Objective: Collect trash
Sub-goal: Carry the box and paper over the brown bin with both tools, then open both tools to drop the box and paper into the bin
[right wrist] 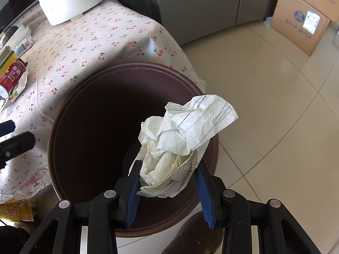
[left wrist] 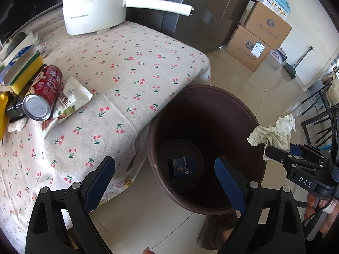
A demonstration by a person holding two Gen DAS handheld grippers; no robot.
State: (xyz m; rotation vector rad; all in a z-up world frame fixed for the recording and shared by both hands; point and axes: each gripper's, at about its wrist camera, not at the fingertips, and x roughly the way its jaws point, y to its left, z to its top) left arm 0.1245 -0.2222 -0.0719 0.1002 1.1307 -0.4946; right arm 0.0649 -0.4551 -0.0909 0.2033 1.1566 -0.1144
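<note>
One crumpled paper ball [right wrist: 180, 148] is being held clamped between the right gripper's [right wrist: 167, 182] pads above the brown bin [right wrist: 63, 110]; release over the opening is being called for next, while the left gripper [left wrist: 165, 169] is being kept spread and empty.

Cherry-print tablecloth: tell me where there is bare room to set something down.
The cherry-print tablecloth lies bare across its middle, between the white electric pot at the back and the round brown plastic bin off the near corner. The left edge is crowded: red milk can, white snack wrapper, yellow sponge.
</note>
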